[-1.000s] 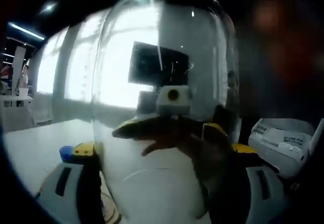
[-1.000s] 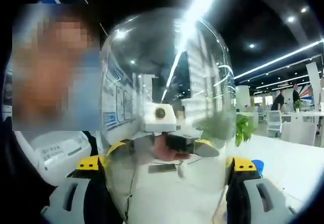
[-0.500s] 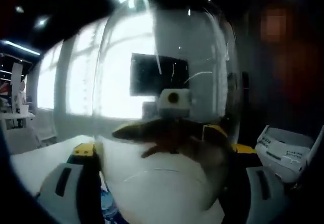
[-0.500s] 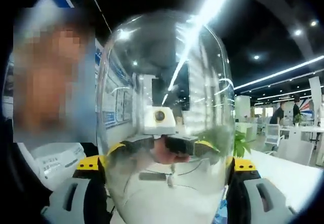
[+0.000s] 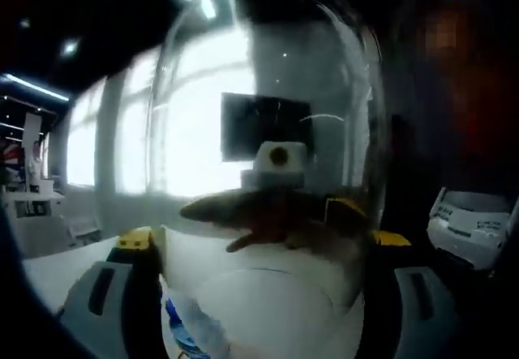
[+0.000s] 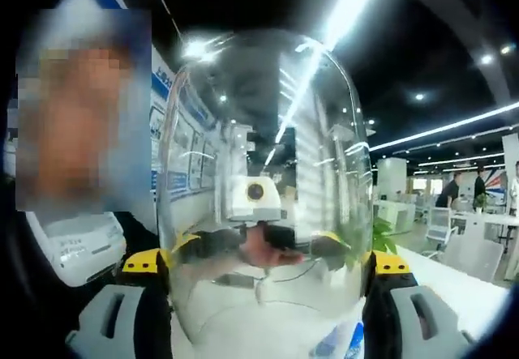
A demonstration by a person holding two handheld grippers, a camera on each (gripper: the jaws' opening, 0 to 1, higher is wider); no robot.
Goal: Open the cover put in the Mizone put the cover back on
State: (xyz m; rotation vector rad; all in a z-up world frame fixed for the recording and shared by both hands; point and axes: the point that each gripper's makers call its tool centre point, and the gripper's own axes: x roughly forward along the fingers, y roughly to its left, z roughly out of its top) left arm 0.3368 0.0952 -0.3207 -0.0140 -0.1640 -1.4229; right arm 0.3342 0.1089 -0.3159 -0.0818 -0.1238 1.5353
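A tall clear dome cover [image 5: 259, 132] is held up between both grippers. In the left gripper view my left gripper [image 5: 263, 298] is shut on its lower sides, and the right gripper shows through the clear wall opposite. In the right gripper view the same cover [image 6: 259, 156] stands between the jaws of my right gripper [image 6: 268, 318], which is shut on it, with the left gripper visible through it. Below the cover's rim, a bottle with a blue label [image 5: 190, 336] pokes in at the bottom edge, also seen as the bottle [image 6: 339, 343] in the right gripper view.
A white machine [image 5: 474, 229] sits on the right of the left gripper view, and shows as a white machine [image 6: 77, 250] on the left of the right gripper view. A white table [image 6: 454, 286] spreads below. A green plant [image 6: 381, 233] and people [image 6: 450, 187] stand farther off.
Both views have shifted as the cover rose between the grippers. The blue-labelled bottle has come into sight under its rim. Both grips stay the same.
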